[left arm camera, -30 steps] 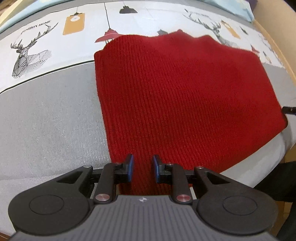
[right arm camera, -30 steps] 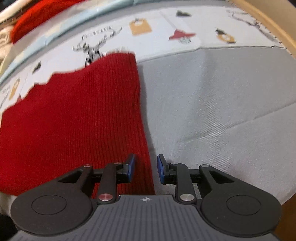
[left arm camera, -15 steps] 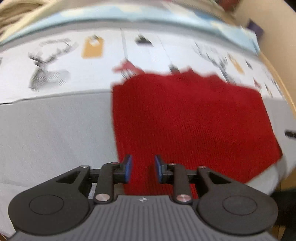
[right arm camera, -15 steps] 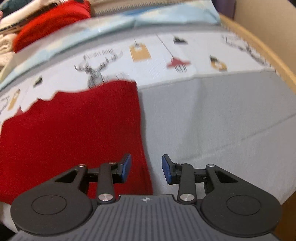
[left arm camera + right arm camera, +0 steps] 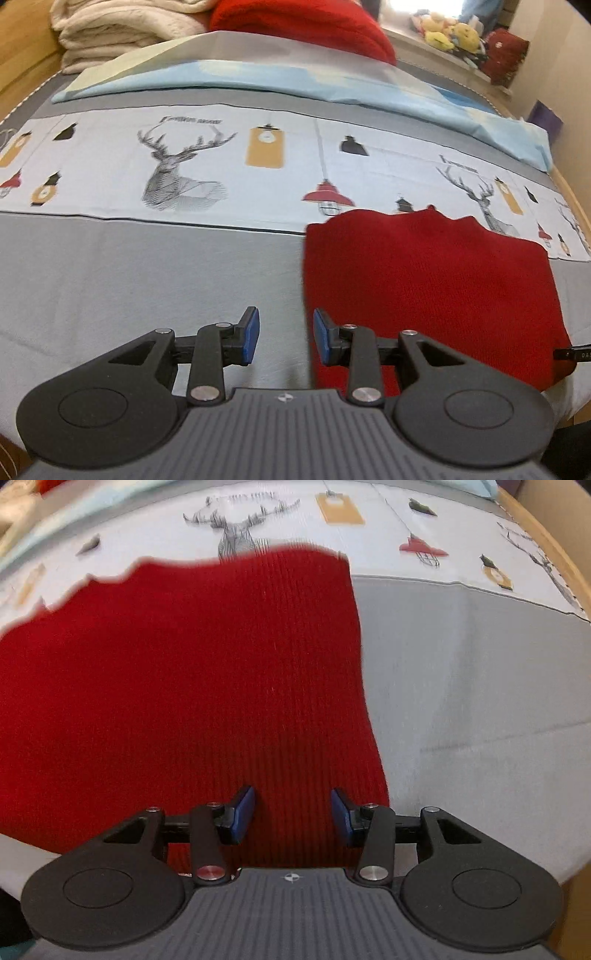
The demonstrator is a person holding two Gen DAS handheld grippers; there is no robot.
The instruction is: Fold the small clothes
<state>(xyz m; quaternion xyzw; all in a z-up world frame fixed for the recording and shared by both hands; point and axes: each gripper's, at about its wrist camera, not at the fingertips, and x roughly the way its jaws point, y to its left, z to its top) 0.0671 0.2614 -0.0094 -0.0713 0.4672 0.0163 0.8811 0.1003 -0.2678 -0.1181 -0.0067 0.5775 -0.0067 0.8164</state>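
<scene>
The red knit garment [image 5: 424, 291] lies flat on the bed [image 5: 129, 280], its near end cut off under the right gripper [image 5: 293, 814] body; its far edge is blurred in the right wrist view; lettering above the printed deer [image 5: 177, 173] is too smeared to read; the left gripper [image 5: 285, 336] hangs released, fingers apart, over bare grey sheet just beside the garment's left edge; the right gripper is released too, blue pads spread above the knit near its right edge; broad grey sheet lies open to both sides; folded cream blankets [image 5: 122, 29] sit far back.
</scene>
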